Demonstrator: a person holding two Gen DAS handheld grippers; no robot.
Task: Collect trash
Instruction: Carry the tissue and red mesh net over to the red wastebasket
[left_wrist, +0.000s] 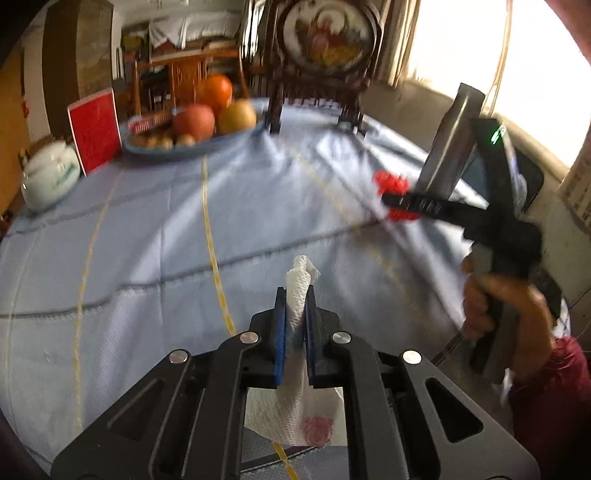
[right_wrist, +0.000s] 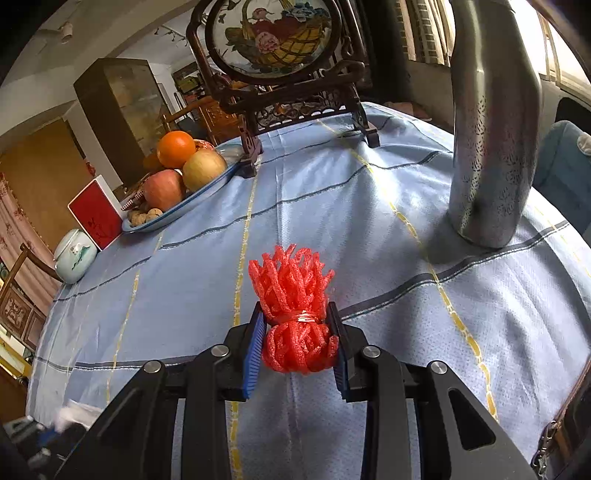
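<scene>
A crumpled white paper napkin with a pink flower print is pinched between the blue pads of my left gripper, which is shut on it and holds it above the blue checked tablecloth. My right gripper is shut on a red foam fruit net, bunched and tied at its waist with a thin band. In the left wrist view that same red net shows at the right, carried by the right gripper in a person's hand.
A plate of fruit and nuts stands at the back left, with a red box and a white ceramic jar beside it. A carved wooden screen stands at the far side. A tall metal flask rises at the right.
</scene>
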